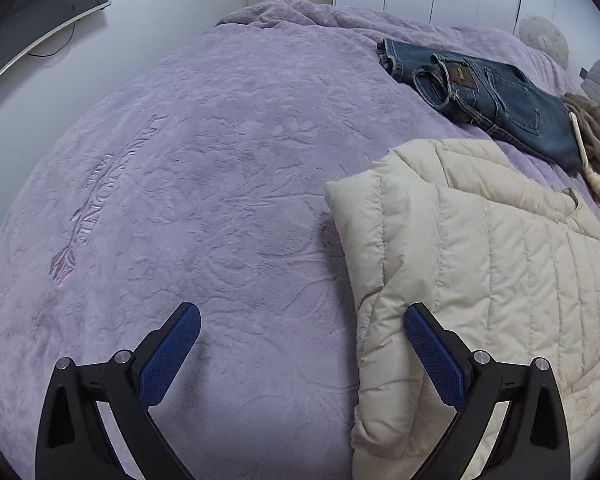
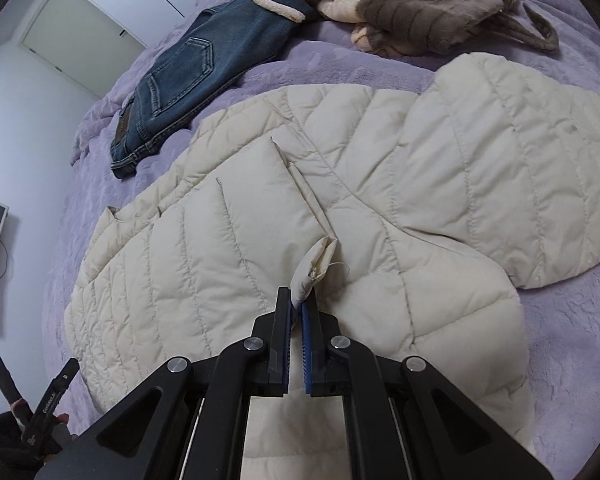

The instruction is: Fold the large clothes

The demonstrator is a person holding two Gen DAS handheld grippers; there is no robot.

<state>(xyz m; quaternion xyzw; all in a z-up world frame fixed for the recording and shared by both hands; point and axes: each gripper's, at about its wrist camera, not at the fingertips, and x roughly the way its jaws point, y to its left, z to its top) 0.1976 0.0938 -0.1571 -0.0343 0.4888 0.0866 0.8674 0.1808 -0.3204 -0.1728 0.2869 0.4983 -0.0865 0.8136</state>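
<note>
A cream quilted puffer jacket (image 2: pixel 380 184) lies spread on the purple bed cover (image 2: pixel 560 340). My right gripper (image 2: pixel 299 300) is shut on a small fold of the jacket's fabric near its middle. In the left wrist view the jacket (image 1: pixel 480 280) lies at the right, one part folded over itself. My left gripper (image 1: pixel 302 316) is open and empty above the bed cover (image 1: pixel 220 160). Its right finger (image 1: pixel 428 344) is over the jacket's left edge.
Folded blue jeans (image 1: pixel 484 92) lie at the far side of the bed, also in the right wrist view (image 2: pixel 196 64). A brown fleece garment (image 2: pixel 416 0) is heaped beyond the jacket. A wall monitor (image 1: pixel 36 12) hangs at the left.
</note>
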